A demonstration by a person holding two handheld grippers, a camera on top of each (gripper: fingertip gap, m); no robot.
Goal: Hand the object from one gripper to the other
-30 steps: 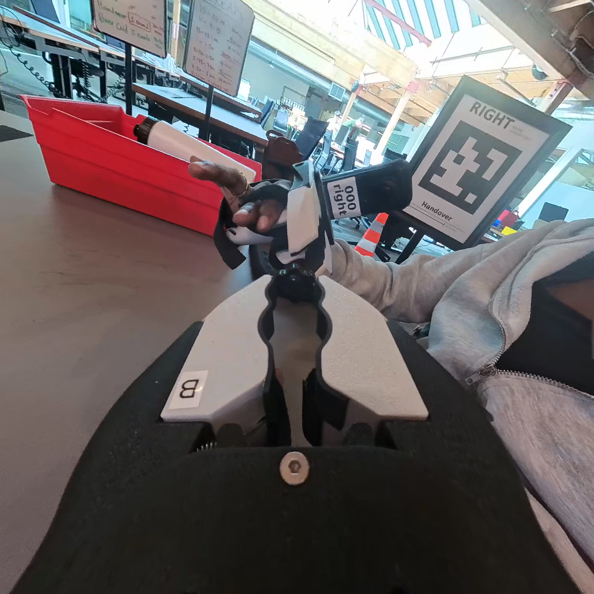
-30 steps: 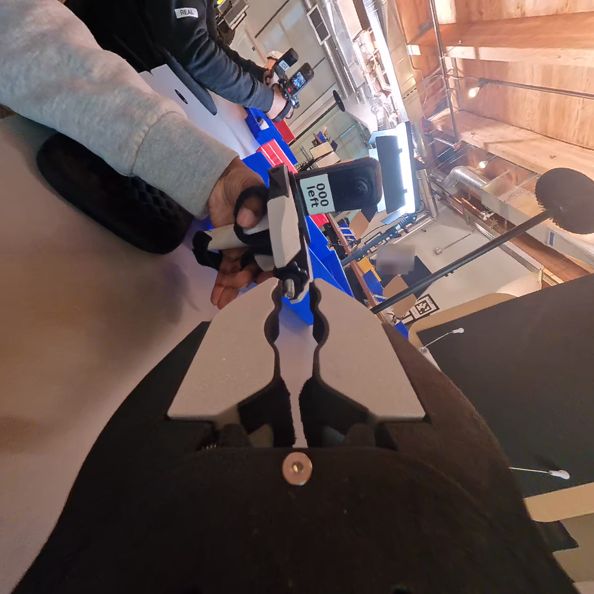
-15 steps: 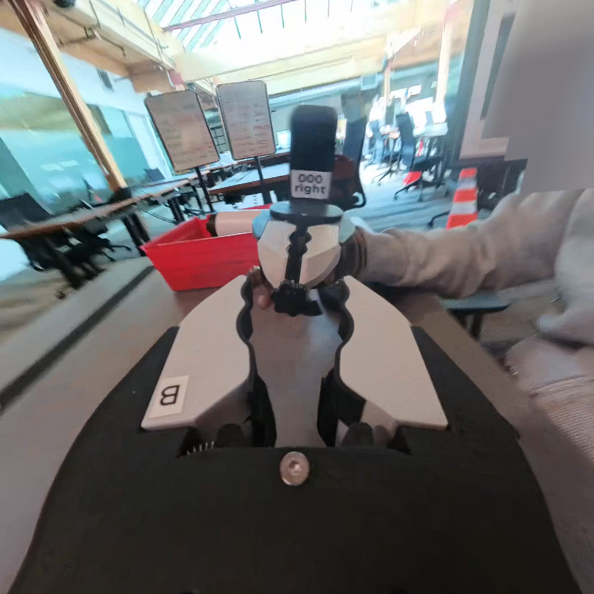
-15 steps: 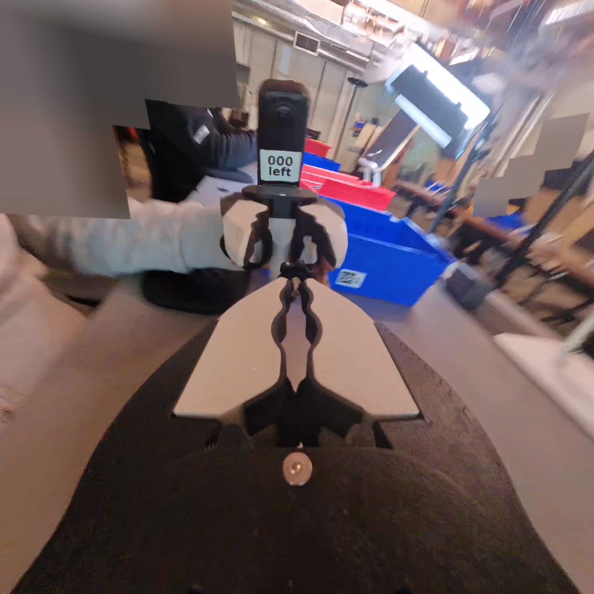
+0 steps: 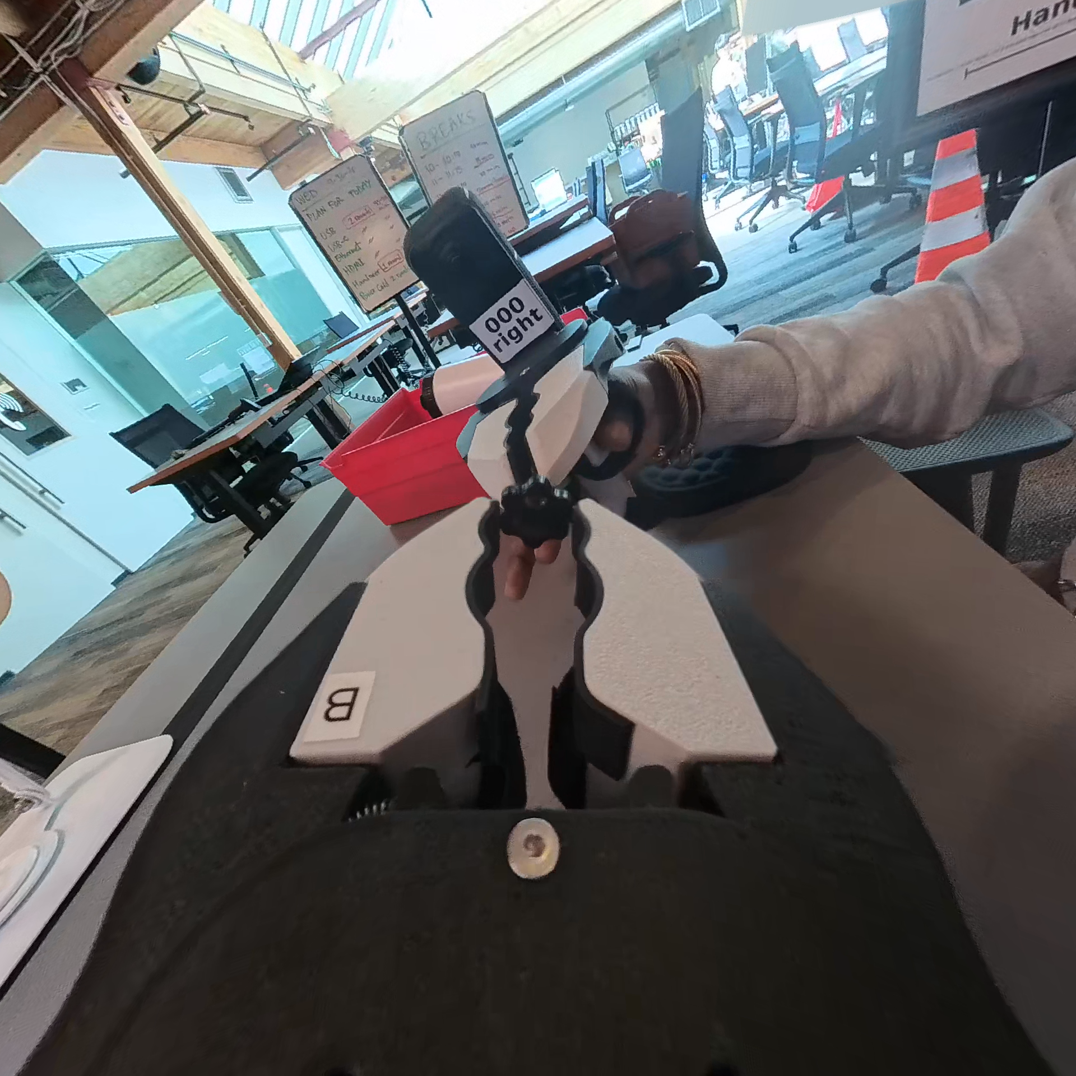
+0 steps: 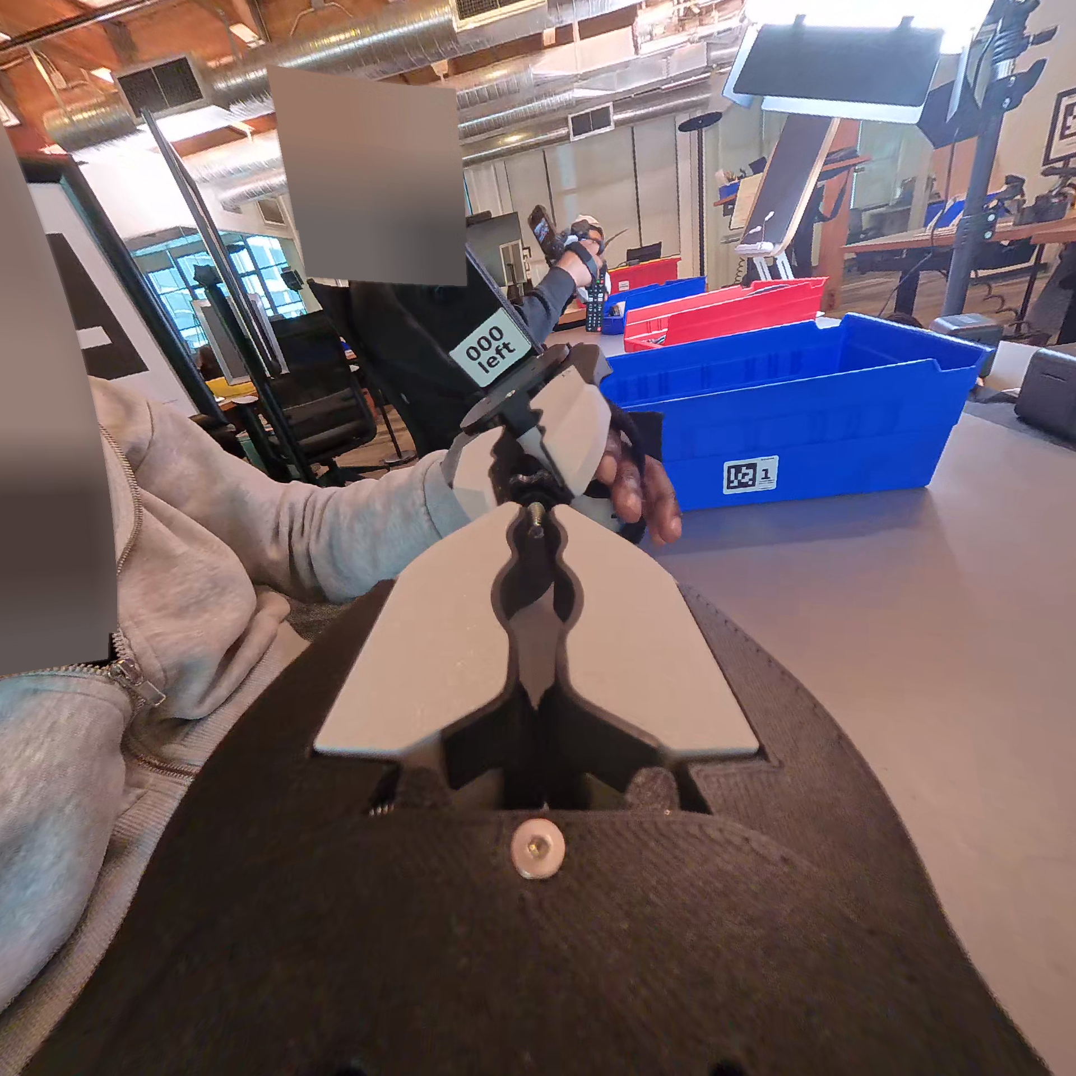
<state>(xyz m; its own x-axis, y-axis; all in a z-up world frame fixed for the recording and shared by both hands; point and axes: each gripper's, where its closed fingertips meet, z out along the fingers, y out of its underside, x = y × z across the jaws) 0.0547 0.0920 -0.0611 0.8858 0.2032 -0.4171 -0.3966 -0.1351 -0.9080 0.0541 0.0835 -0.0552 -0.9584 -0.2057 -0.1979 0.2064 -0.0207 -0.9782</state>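
A small black star-shaped knob with a bare metal threaded stud [image 6: 534, 520] hangs in the air just above the grey tabletop [image 5: 873, 582], caught between the two tools, which meet nose to nose. The right gripper [image 6: 534, 515] has its pale fingers drawn close together, and their tips pinch the threaded stud. The left gripper [image 5: 534, 512] has its fingers set a little wider, with the knob's black head sitting right between the tips. They flank it closely on both sides, but I cannot tell from here whether they press on it or only stand beside it.

The person's right hand [image 5: 629, 407], gold bangles at the wrist and a light grey sleeve behind, wraps the right tool's handle, and one of its fingers shows through the gap in the left tool's fingers. The left hand [image 6: 640, 483] grips the other handle, fingertips pointing down toward the table.

Past the meeting point on one side sits a red plastic bin [image 5: 402, 466] on the table with a white bottle with a dark cap [image 5: 460, 381] leaning out of it. On the other side is a long blue plastic bin [image 6: 815, 419], well apart from the tools. A round black honeycomb cushion [image 5: 716, 477] lies under the right forearm, and an orange-and-white traffic cone [image 5: 955, 215] stands on the floor beyond
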